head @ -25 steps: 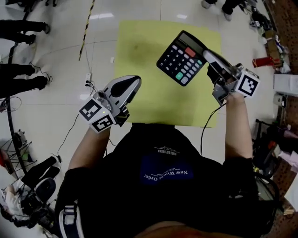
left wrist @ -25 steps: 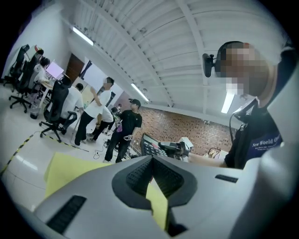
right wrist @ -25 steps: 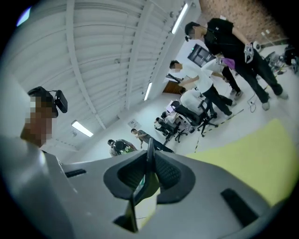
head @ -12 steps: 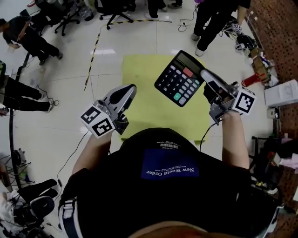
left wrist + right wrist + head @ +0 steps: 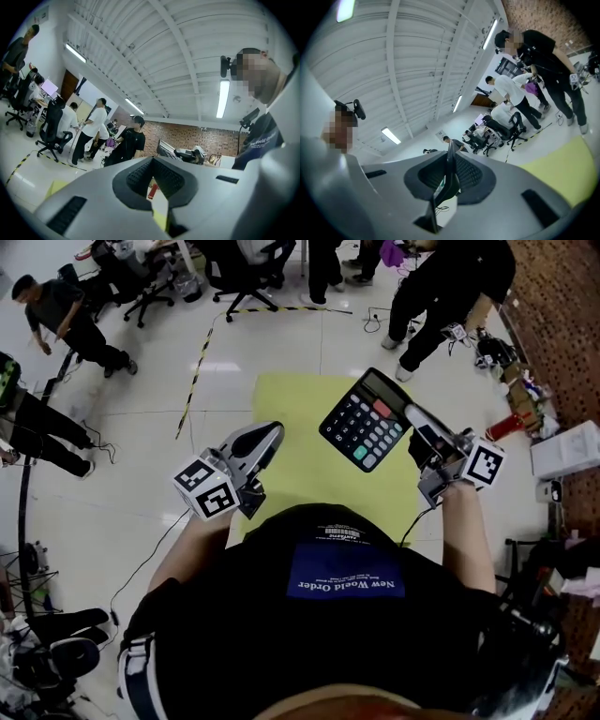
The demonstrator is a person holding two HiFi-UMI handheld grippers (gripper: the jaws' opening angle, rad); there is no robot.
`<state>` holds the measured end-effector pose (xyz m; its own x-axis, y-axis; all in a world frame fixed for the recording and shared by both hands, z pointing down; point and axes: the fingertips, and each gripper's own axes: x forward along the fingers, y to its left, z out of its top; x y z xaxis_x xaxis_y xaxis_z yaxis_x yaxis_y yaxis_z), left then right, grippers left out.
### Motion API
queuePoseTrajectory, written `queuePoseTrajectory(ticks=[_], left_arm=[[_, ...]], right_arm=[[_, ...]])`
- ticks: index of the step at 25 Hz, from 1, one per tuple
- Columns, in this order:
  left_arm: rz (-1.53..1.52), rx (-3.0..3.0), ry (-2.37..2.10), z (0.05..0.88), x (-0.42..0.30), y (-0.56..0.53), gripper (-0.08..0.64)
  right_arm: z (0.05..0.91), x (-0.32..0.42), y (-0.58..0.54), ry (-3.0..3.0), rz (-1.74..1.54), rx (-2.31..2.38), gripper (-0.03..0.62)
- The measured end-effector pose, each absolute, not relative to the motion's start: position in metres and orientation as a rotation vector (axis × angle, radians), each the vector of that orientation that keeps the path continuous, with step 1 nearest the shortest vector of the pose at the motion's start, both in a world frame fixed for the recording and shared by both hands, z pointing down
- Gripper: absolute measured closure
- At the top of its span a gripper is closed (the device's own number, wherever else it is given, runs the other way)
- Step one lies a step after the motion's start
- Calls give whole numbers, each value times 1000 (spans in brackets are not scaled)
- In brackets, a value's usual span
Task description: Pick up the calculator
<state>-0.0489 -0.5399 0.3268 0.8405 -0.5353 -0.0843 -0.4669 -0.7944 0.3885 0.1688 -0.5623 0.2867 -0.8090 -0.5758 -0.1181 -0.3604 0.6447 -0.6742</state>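
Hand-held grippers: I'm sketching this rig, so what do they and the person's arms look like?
The left hand-held gripper and right hand-held gripper each have two light grey tapered fingers with dark ribbed inner pads and a white cube bearing black square markers. A dark cable hangs from the right one. The sleeves are short and black.

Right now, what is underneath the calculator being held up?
The calculator hangs in the air, pinched at its edge by the right tool. Beneath it lies a yellow-green mat on the pale floor. The stretch of mat directly behind the calculator is covered.
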Motion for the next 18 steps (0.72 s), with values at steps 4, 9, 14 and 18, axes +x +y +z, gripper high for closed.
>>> queuePoseTrajectory(ticks=[4, 9, 14, 18], left_arm=[[-271, 2663, -758, 329, -46, -541, 554], [-266, 2663, -750, 327, -41, -540, 554], [-269, 2661, -756, 325, -44, -540, 554], [-268, 2661, -755, 328, -44, -541, 554]], right_arm=[[287, 170, -563, 2557, -929, -738, 555], [287, 170, -563, 2578, -920, -738, 555], [287, 168, -564, 2592, -920, -741, 555], [288, 169, -564, 2593, -916, -741, 555]])
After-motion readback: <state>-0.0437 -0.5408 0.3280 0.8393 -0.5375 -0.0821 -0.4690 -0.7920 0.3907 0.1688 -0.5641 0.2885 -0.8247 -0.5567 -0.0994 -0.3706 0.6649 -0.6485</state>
